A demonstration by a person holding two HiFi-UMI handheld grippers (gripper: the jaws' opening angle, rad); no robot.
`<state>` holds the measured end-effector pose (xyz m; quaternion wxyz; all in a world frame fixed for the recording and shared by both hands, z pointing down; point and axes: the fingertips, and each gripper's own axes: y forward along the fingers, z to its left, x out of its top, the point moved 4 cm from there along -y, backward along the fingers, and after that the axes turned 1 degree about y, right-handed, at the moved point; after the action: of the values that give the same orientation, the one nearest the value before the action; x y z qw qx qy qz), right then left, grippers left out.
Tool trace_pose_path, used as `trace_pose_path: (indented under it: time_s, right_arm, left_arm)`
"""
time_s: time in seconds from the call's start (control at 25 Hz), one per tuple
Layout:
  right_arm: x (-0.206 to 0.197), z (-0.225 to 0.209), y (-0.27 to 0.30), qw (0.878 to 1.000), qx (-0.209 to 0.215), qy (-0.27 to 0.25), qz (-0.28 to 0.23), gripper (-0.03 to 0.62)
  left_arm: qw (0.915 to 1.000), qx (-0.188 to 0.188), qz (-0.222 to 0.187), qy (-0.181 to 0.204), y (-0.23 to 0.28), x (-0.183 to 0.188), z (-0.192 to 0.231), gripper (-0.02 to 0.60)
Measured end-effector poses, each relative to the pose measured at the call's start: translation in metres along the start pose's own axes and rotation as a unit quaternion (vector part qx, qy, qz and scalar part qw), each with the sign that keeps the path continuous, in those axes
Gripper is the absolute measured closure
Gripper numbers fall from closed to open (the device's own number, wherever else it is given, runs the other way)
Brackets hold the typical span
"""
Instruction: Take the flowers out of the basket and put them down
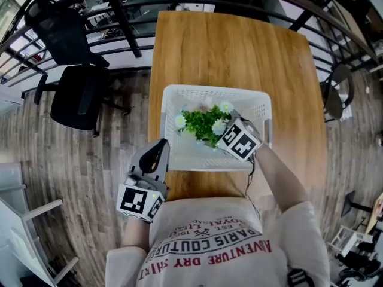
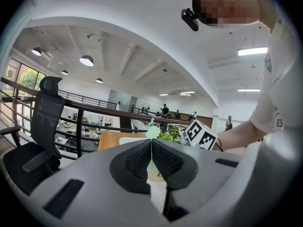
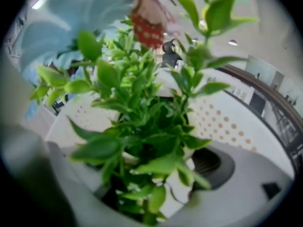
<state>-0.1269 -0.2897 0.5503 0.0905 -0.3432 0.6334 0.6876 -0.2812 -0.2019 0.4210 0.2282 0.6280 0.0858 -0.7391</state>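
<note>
Between the jaws of your right claw (image 1: 224,129) stand the flowers (image 3: 142,126), a leafy green bunch with pale blooms, and they are not yet out of the white basket (image 1: 179,97). The jaws are apart around the lower stems. A pale gap shows between the foliage and the right-hand pad, so I judge the grip is not made yet.

Before you close, push the claw a little deeper so the pads meet stems rather than loose leaves, which would slip or tear. Squeeze low on the bundle and then lift straight up. The basket wall rises just ahead of the claw and on both sides, and a slanted pull could snag the sprigs on its rim.

Beyond the basket, the wooden table (image 1: 239,46) offers bare room for setting the bunch down.

Your left claw (image 2: 151,148) sits well apart from the right one, back near your body, its pads pressed together on nothing. Moving it beside the basket could steady the basket if it lifts.
</note>
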Motion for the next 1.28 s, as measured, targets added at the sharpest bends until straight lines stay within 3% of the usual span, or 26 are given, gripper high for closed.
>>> trace_pose_path:
  time_s: [0.32, 0.6, 1.0, 1.28]
  right_arm:
    - [-0.001, -0.001, -0.081, 0.998, -0.009, -0.002, -0.057, 0.118]
    - [-0.041, -0.02, -0.153, 0.994, -0.026, -0.019, -0.105, 0.118]
    - [-0.134, -0.068, -0.241, 0.992, -0.053, -0.002, -0.117, 0.118]
    - [-0.236, -0.092, -0.273, 0.993, -0.074, 0.025, -0.091, 0.118]
  left_arm:
    - [0.9997, 0.012, -0.014, 0.015, 0.013, 0.002, -0.062, 0.554]
    - [0.9988, 0.021, -0.036, 0.025, 0.04, -0.012, -0.134, 0.554]
    - [0.9989, 0.003, -0.041, 0.023, 0.098, -0.023, -0.249, 0.554]
    - [0.9985, -0.034, -0.038, 0.019, 0.132, -0.043, -0.352, 0.554]
